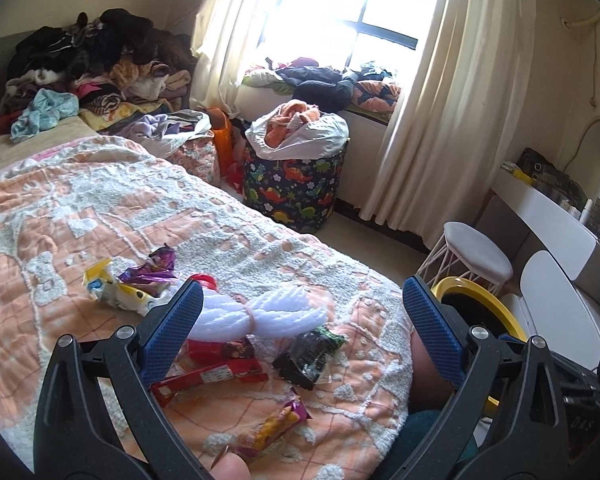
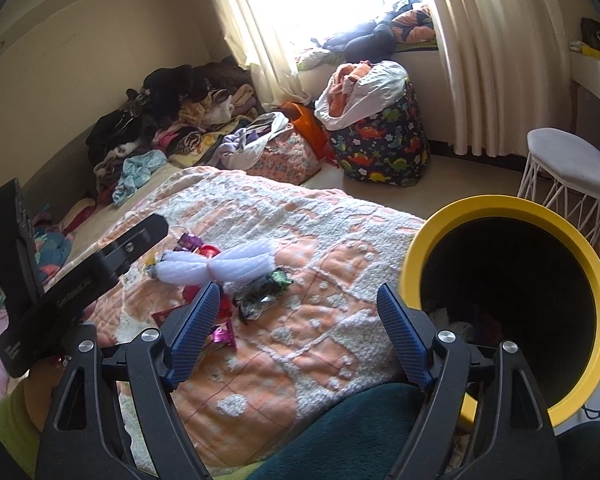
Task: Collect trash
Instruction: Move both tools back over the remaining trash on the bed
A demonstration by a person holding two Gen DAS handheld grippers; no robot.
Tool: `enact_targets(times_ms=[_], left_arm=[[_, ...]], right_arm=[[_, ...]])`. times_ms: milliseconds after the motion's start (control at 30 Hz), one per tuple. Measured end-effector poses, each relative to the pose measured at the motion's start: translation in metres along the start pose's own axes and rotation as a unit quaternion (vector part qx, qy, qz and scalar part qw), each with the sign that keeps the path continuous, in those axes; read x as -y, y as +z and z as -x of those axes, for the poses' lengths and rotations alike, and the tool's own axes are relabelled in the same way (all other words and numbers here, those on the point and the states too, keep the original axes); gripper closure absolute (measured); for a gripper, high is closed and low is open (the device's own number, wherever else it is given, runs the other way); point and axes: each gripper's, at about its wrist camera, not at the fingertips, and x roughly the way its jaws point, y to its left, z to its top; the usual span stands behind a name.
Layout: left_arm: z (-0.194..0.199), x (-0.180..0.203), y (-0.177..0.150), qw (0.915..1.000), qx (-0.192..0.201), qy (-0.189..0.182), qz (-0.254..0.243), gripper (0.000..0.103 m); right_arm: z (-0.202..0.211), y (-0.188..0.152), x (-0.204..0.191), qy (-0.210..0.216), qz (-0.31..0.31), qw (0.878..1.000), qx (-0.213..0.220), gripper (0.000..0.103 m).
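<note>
Trash lies on the orange and white bedspread (image 1: 100,208): a white foam net sleeve (image 1: 260,316) (image 2: 216,266), a black-green wrapper (image 1: 310,354) (image 2: 262,290), red wrappers (image 1: 216,372), a purple wrapper (image 1: 156,268), a yellow-white wrapper (image 1: 116,292) and a pink snack wrapper (image 1: 272,428) (image 2: 222,334). My left gripper (image 1: 300,316) is open above the trash, empty. My right gripper (image 2: 300,312) is open and empty over the bed edge. The yellow-rimmed bin (image 2: 512,304) (image 1: 480,304) stands right of the bed; something pale lies inside.
Piled clothes (image 1: 88,64) cover the far end of the bed. A dinosaur-print hamper (image 1: 296,176) stands on the floor by the window. A white stool (image 2: 568,180) and a white desk (image 1: 548,208) are at the right. The left gripper's body (image 2: 80,276) shows in the right wrist view.
</note>
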Motion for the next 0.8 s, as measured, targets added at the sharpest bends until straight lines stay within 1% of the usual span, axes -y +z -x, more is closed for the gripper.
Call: enact_targets(times_ms=[433,800], left_arm=[[0.003,-0.033,0.004,0.9991,0.007,0.023,0.034,0.011],[0.004,-0.064,0.006,0.9968,0.010,0.048,0.063,0.011]], right_arm=[[-0.012,-0.013,-0.038,0.024,0.037,0.999,-0.023,0.025],[-0.023,-0.024,-0.063,0.032,0.062,0.997,-0.041,0.025]])
